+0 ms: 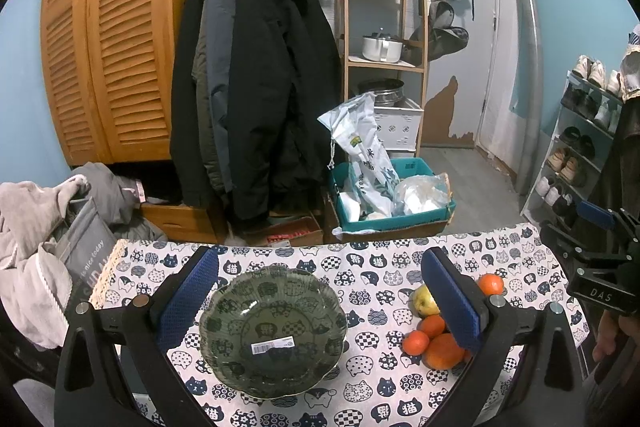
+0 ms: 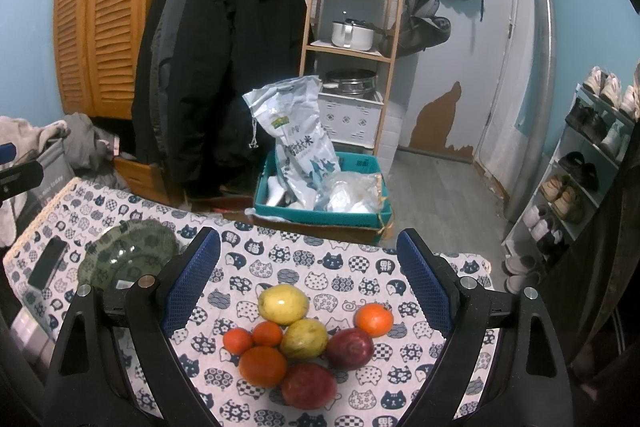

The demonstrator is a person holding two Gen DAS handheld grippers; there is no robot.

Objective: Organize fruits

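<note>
I see a dark green patterned bowl (image 1: 273, 331) on a white cloth (image 2: 320, 267) printed with navy cats, beside orange mandarins (image 2: 374, 319), yellow-green pears (image 2: 283, 303) and dark red apples (image 2: 309, 385).

The left gripper (image 1: 320, 301) has matte black forked arms, silver round screws and blue textured pads (image 1: 188, 301). The right gripper (image 2: 310, 279) looks identical; beside it, white "DAS" lettering marks black housing.

Pretty cramped entryway: pale blue walls (image 1: 24, 99), louvered wooden wardrobe doors (image 1: 108, 39), dark coats (image 1: 256, 83) on a rail, bamboo shelf unit (image 1: 384, 27), white door (image 1: 464, 27) with peeling paint beside it, grey plank floor (image 1: 476, 187), shoe rack (image 1: 580, 143).
</note>
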